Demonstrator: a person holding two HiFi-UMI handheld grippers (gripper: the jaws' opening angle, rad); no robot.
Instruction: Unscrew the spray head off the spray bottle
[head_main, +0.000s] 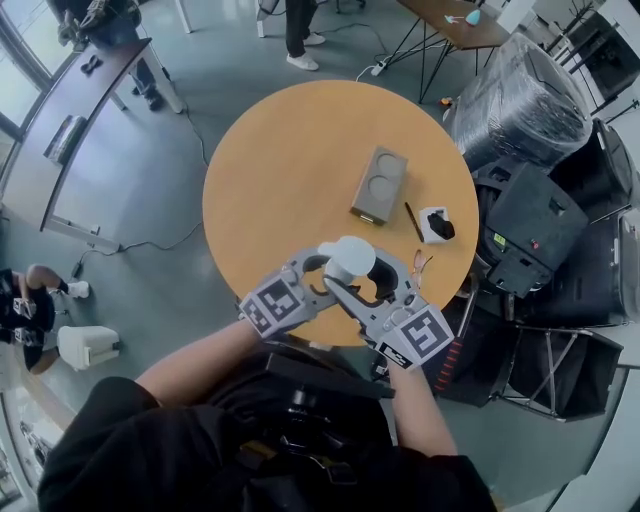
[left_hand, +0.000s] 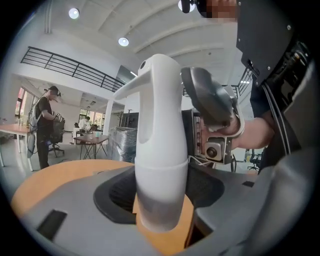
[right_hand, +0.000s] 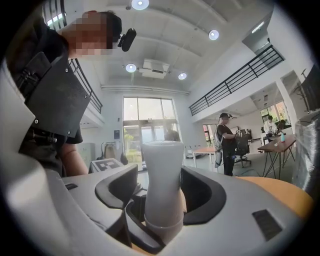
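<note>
A tall, bright hall with ceiling lights and a railed gallery showed only in the two gripper views. The head view alone gave the grey floor and the whole round wooden table under the grippers. A grey box lay on it beyond the jaw tips. The left gripper was clamped on the body of the white spray bottle, held upright, clear of the table's near edge. The right gripper stood wide, its pads flanking the spray head without pressing it.
</note>
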